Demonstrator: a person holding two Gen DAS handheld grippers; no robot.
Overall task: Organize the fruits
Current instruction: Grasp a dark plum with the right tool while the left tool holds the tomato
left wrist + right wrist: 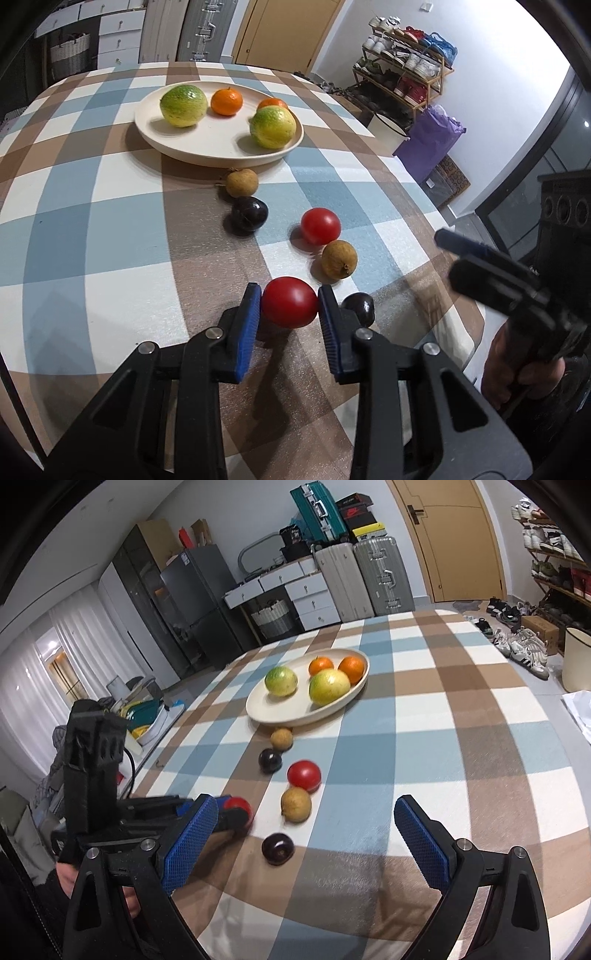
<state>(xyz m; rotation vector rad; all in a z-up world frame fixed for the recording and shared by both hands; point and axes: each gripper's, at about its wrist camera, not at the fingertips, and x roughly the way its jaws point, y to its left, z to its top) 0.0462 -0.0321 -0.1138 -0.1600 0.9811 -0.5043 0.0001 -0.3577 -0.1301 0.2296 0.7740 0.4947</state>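
- A round table (92, 192) with a blue, brown and white checked cloth holds a cream plate (207, 147).
- On the plate sit two green-yellow fruits, one (183, 105) at its left and one (272, 126) at its right edge, with two oranges (226, 101) (272, 103) behind them.
- Just in front of the plate lies a small brown fruit (242, 182), with a dark plum (249, 214) touching its near side.
- Nearer than these, further from the plate, a red tomato (320, 226) rests beside a second brown fruit (339, 259).
- The left gripper (290, 304) has its blue pads pressed on either side of another tomato (290, 302), well in front of the plate; whether it is lifted off the cloth I cannot tell.
- A second dark plum (360, 306) lies just right of that gripper's right finger (328, 314).
- The right gripper (306, 834) is over the near edge of the table, its jaws wide apart with nothing between them; the second plum lies on the cloth ahead of them.
- A person's hand (524, 365) holds the right gripper's handle at the table's right edge.
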